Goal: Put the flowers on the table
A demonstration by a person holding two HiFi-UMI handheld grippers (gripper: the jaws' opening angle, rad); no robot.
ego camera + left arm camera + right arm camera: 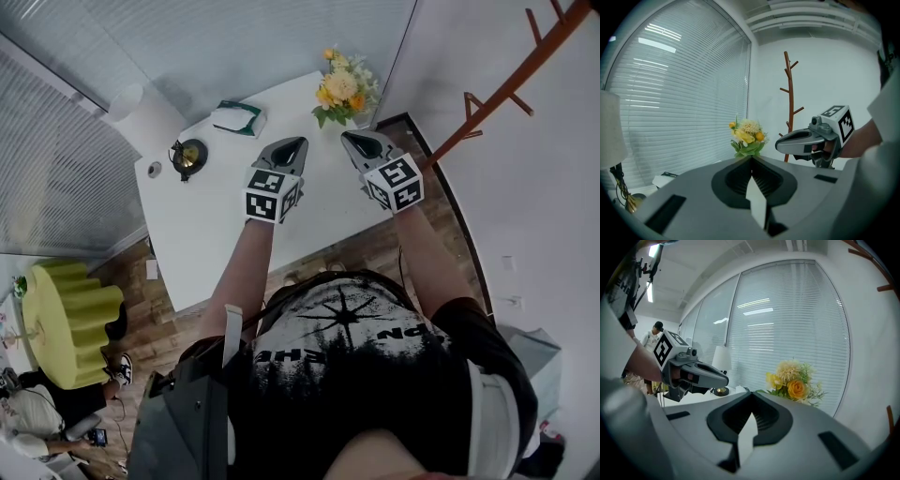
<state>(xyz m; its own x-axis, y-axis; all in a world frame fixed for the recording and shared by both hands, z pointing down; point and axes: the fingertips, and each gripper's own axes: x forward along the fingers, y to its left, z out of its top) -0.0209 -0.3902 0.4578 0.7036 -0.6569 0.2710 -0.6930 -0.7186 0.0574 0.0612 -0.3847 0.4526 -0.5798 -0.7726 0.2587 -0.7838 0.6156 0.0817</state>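
Note:
A bunch of yellow and orange flowers (342,89) with green leaves stands at the far right corner of the white table (216,234). My left gripper (296,142) and right gripper (349,138) hover side by side above the table, both pointing at the flowers and a short way from them. Both are shut with nothing between the jaws. In the left gripper view, the flowers (747,136) show just beyond my left gripper (751,158), with the right gripper (779,146) to the side. In the right gripper view, the flowers (792,383) rise behind my right gripper (750,392).
A white box with a green item (239,117) and a brass-based lamp (189,155) sit at the table's far left. An orange-brown coat rack (506,89) stands by the right wall. A yellow-green stool (66,319) is on the floor at left. A person (654,336) stands in the background.

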